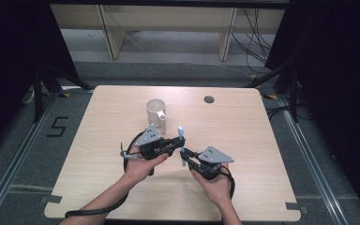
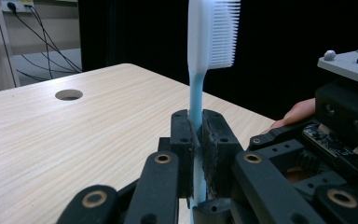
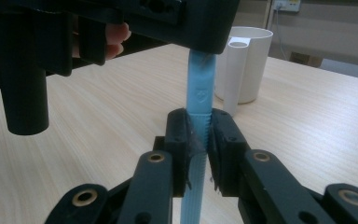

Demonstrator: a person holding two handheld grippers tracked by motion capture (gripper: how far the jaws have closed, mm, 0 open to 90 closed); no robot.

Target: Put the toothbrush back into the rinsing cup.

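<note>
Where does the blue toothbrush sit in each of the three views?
High view: toothbrush at table centre, between both grippers.
Left gripper view: upright at centre, bristled head at top, neck clamped.
Right gripper view: handle upright at centre, clamped.
Shared landmark: white cup, also in the right gripper view.

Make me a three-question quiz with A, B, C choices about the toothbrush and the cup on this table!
1. Where is the cup?
A. beyond the hands
B. on the floor
C. inside the table's hole

2. What colour is the toothbrush handle?
A. red
B. light blue
C. black

3. How is the toothbrush held?
A. lying loose on the table
B. by one tongs alone
C. by both tongs

Answers:
1. A, it stands on the table past both hands.
2. B, the handle is light blue under a white head.
3. C, the left tongs and the right tongs each pinch the handle.
</note>
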